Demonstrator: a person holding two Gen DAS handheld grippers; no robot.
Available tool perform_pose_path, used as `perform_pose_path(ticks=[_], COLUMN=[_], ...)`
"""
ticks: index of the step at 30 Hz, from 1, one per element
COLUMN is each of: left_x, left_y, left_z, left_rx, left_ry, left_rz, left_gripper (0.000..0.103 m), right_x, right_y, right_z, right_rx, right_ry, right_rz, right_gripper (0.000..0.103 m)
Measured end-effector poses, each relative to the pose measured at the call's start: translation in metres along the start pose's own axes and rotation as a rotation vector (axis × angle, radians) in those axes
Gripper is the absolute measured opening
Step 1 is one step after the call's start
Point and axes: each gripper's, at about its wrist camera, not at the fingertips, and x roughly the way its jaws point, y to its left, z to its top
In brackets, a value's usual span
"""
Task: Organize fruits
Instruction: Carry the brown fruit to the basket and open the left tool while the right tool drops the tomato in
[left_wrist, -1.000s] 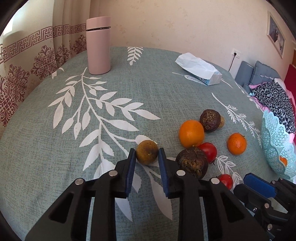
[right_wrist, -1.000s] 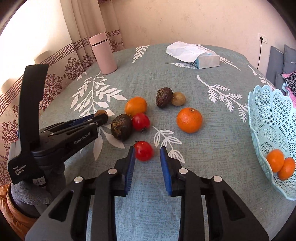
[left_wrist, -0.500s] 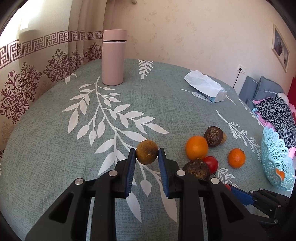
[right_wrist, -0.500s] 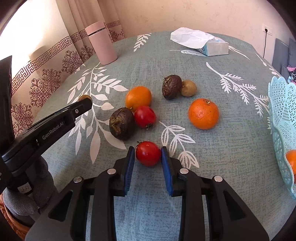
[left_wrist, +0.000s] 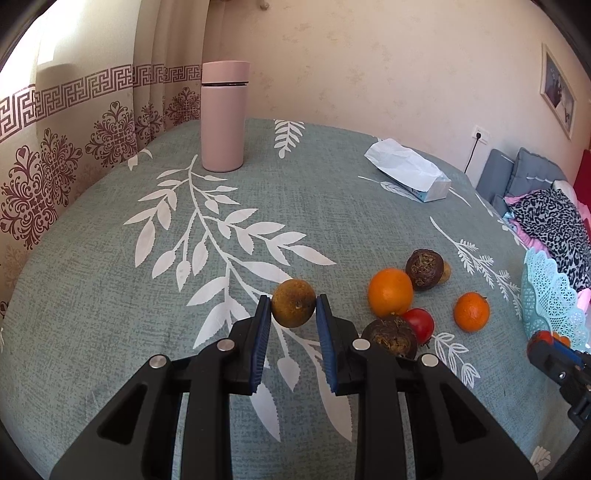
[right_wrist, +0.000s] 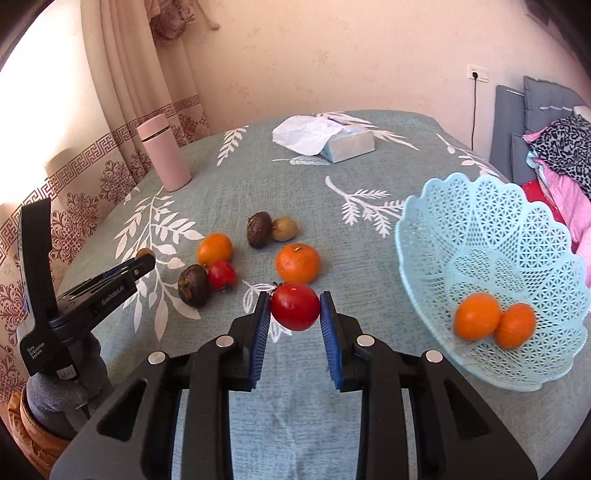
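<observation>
My left gripper is shut on a small brown fruit and holds it above the table. My right gripper is shut on a red tomato, lifted off the cloth. A light blue lattice basket stands to the right with two oranges in it. On the table lie an orange, a second orange, a red tomato, two dark wrinkled fruits and a small yellow-green fruit.
A pink flask stands at the far left of the round table. A tissue pack lies at the back. The left gripper's body shows at the left in the right wrist view. Cushions and clothes lie beyond the basket.
Both grippers have lifted with their fruit. The right gripper closed on the tomato and rose toward the basket side. The left gripper raised the brown fruit off the cloth.
</observation>
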Motion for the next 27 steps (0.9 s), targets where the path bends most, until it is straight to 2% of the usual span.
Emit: perform_pose_path(ticks=[6,14,15,16,17,18,23,27], left_x=[0.001,0.001,0.001,0.000,-0.001,-0.001,-0.008,-0.019], left_y=[-0.002,-0.003,-0.003,-0.004,-0.004,-0.005,-0.012,-0.028], left_z=[0.000,-0.002,-0.002,-0.002,-0.002,-0.002,-0.005,-0.006], left_rx=[0.009,0.015,0.016,0.017,0.018,0.019,0.034,0.052], left_ry=[-0.002,-0.006,-0.009,-0.012,-0.015,-0.017,-0.018,-0.023], left_rz=[0.009,0.026,0.029,0.033,0.037,0.040,0.035,-0.008], left_gripper=[0.025,0.025,0.025,0.025,0.025,0.025,0.025,0.025], right_x=[-0.023,-0.039,-0.042,-0.045,-0.048,-0.052,-0.067,-0.077], right_y=[-0.036,-0.075,-0.080,-0.085,-0.090,-0.093,-0.112,-0.127], right_z=[0.001,-0.007,-0.009,-0.010,-0.011,-0.013,-0.018,-0.023], right_rx=[0.062,0.153,0.167,0.183,0.198,0.210,0.250,0.288], right_ry=[-0.054,-0.077,-0.082,-0.089,-0.100,-0.116,-0.155,-0.188], right_rz=[-0.079,-0.148,-0.152,-0.158,-0.165,-0.176,-0.219,-0.259], right_gripper=[0.028,0.029,0.031,0.042,0.059,0.063,0.064,0.064])
